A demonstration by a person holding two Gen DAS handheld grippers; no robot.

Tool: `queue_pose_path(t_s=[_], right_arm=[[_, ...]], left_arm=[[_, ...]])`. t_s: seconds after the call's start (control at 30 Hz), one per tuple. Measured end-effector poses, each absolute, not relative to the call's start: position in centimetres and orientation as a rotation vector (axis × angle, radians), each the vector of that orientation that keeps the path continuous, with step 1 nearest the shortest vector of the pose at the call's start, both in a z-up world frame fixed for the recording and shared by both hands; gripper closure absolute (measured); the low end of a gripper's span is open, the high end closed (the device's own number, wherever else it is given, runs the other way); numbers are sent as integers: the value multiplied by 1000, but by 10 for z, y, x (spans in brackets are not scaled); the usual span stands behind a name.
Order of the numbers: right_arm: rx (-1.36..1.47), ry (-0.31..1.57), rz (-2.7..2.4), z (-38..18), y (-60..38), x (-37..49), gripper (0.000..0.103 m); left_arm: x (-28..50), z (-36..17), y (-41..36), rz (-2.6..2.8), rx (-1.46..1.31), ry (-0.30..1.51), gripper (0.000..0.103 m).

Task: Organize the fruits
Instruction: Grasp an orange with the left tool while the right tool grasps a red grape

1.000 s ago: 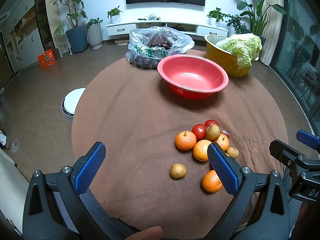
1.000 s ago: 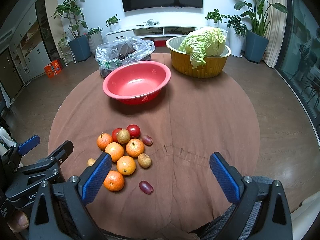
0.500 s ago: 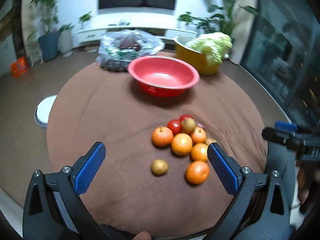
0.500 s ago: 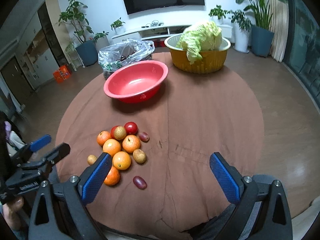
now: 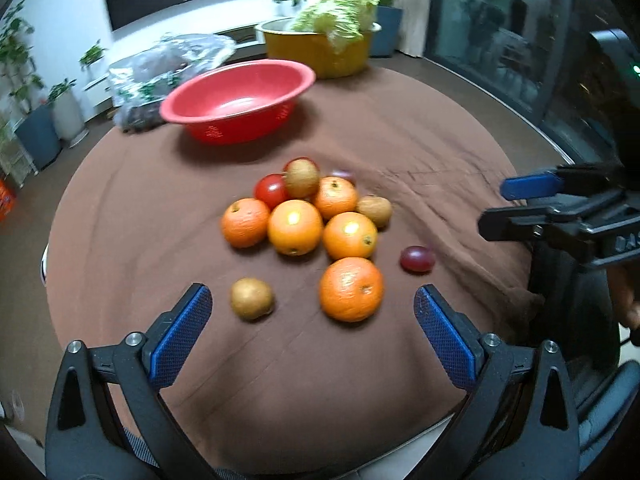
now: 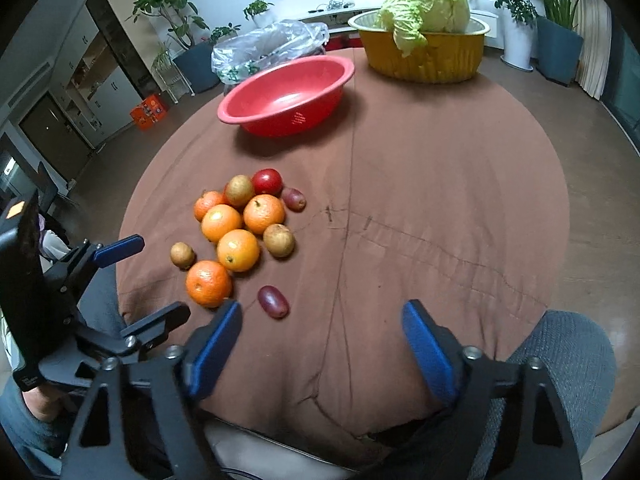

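— So, where does the fruit sit on the table (image 6: 460, 184)?

— Clustered toward the near-left part of the brown cloth, close to the edge by the person. Five oranges (image 5: 295, 227) touch one another in a loose heap, with two red tomatoes (image 5: 272, 190) and a brownish round fruit (image 5: 302, 172) at the far side of the heap. One small brown fruit (image 5: 252, 298) lies alone, just beside the nearest orange (image 5: 351, 289). A dark red grape (image 6: 273, 301) lies apart on the cloth near the table's front edge, and another grape (image 6: 294, 199) sits at the heap's far right.

— And the containers?

— A red basin (image 6: 288, 94) stands toward the far edge, well apart from the fruit. Behind it, at the far edge, are a clear plastic bag (image 6: 264, 52) with dark contents and a yellow basin (image 6: 424, 52) holding a cabbage (image 6: 428, 8).

— The claws?

— Left gripper (image 5: 312, 336) hangs over the near edge with jaws spread wide, having just narrowed slightly; the nearest orange and the lone brown fruit lie just ahead of the tips, untouched. Right gripper (image 6: 320, 340) is also spread, its jaws having just been closing, with only bare cloth between them; the near grape lies just beyond its left finger.
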State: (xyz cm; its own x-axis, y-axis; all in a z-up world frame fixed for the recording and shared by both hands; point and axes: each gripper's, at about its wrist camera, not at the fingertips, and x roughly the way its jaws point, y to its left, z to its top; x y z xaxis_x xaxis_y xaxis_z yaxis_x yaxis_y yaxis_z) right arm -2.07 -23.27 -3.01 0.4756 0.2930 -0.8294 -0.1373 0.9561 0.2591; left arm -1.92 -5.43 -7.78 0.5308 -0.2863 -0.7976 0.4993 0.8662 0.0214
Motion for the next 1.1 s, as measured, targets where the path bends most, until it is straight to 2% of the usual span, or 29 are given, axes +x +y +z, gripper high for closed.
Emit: queue_pose_path(t_s=[0.13, 0.2, 0.33, 0.4, 0.43, 0.87, 1.1], right_arm=[[161, 1051, 278, -34, -238, -19, 30], [161, 1053, 290, -35, -239, -19, 31], [150, 1048, 313, -37, -236, -20, 32], [136, 1042, 322, -37, -235, -21, 33], [126, 1040, 325, -37, -233, -22, 34], [-76, 1028, 441, -40, -189, -14, 49], [-182, 1068, 473, -55, -165, -1, 66]], left_arm=[[-10, -81, -59, -511, 267, 920, 15], [-9, -82, -61, -527, 265, 929, 25], [-3, -87, -65, -556, 259, 947, 40], [1, -89, -67, -571, 246, 958, 59], [1, -90, -68, -576, 241, 963, 65], [-7, -82, -40, -577, 150, 947, 67], [-11, -79, -22, -580, 95, 934, 67]])
